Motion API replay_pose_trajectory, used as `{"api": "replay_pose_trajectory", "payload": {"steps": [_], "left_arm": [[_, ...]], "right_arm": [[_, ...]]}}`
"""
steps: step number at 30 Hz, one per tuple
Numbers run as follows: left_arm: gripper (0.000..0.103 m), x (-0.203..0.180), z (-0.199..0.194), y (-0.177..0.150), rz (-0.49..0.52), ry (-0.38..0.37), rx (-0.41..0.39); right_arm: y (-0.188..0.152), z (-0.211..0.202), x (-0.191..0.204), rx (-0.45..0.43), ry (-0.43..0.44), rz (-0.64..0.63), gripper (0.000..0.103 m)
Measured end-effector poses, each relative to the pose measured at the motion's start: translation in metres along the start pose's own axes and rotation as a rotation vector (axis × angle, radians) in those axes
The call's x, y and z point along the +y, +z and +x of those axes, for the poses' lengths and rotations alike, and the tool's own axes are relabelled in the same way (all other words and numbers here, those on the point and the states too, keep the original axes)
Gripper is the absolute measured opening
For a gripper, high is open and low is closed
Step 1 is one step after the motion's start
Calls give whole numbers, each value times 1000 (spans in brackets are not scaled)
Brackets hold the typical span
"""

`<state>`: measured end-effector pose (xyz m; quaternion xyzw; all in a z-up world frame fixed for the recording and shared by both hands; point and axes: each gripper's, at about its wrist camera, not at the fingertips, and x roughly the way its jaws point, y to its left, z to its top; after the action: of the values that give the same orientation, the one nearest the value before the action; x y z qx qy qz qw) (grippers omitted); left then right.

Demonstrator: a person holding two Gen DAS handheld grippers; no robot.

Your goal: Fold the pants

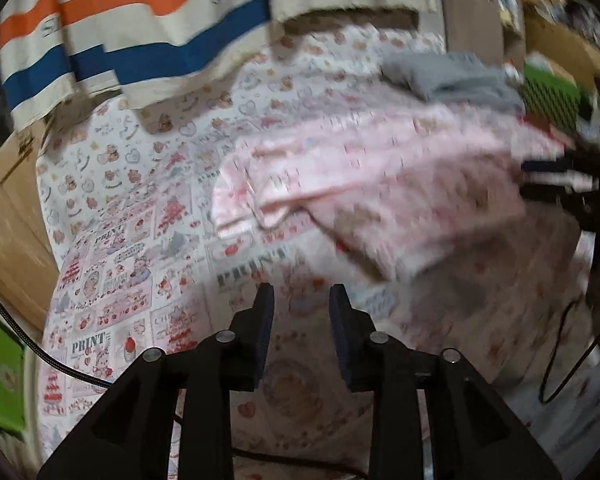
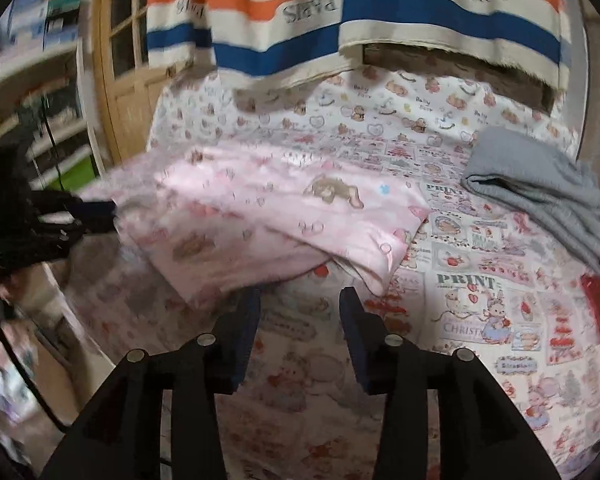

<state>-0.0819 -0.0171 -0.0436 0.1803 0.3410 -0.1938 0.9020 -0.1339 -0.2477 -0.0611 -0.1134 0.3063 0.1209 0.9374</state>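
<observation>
On the printed sheet (image 2: 480,288) with bears, hearts and the word PRINT lie the pink pants (image 2: 284,220), folded over into a thick soft pile. They sit near the middle of the sheet, just past the tips of both tools.

The right tool (image 2: 300,300) hangs low over the sheet, right in front of the near edge of the pants. Its two dark pads stand a little apart and nothing is between them. It holds nothing.

The left tool (image 1: 300,294) is also just above the sheet, with the pants up and to the right in its view. Its pads are apart by a small gap, and only the sheet shows between them. It holds nothing too.

A gray folded cloth (image 2: 548,196) lies on the sheet to the right of the pants, apart from them. Behind it all hangs a striped cloth (image 2: 440,12) with orange and blue bands. A wooden door (image 2: 120,72) stands at the back left. Much of the left view is blurry
</observation>
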Motion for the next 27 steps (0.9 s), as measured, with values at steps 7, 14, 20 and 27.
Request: {"api": "replay_pose_trajectory", "payload": {"steps": [7, 14, 20, 27], "left_arm": [[42, -21, 3, 6, 147, -30, -40], [58, -24, 17, 19, 127, -27, -99], [58, -27, 21, 33, 107, -72, -124], [58, -27, 23, 38, 85, -94, -114]], "right_arm": [[2, 7, 26, 29, -6, -186, 52], [5, 5, 27, 2, 1, -181, 56], [5, 3, 29, -32, 19, -244, 60], [9, 14, 51, -42, 33, -447, 60]]}}
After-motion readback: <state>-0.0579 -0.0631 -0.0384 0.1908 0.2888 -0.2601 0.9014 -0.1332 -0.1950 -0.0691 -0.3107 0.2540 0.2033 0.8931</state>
